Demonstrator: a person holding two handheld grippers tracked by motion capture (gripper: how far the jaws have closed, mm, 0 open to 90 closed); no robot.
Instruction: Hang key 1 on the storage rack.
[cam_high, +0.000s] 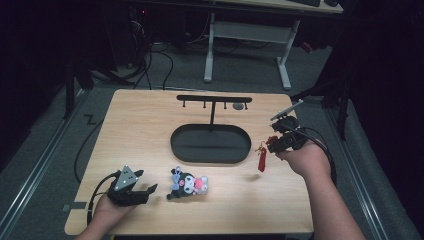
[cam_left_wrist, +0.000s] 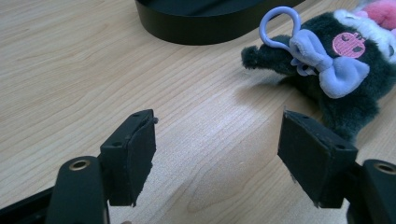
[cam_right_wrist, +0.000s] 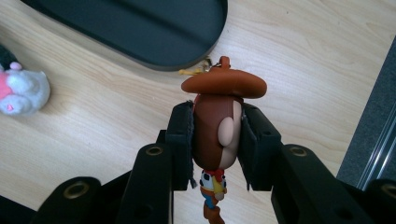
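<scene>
Cowboy figure keychain (cam_right_wrist: 217, 125), gripped by its head between the closed jaws of the right gripper (cam_right_wrist: 217, 140) and held above the right part of the wooden table (cam_high: 150, 125); body and legs hang below the pads, and the gold chain at the brown hat points toward the stand. Risk: the grip sits on a rounded head, so a tilt could let the figure twist or slip; the small chain loop may miss a peg of the black hanger stand (cam_high: 214, 100). The stand's oval base tray (cam_high: 210, 144) looks to hold nothing beyond the post. Left gripper (cam_left_wrist: 217, 149) rests near the table's front left, jaws wide and holding nothing, just beside the plush keychain (cam_left_wrist: 336, 70) lying on the wood.
</scene>
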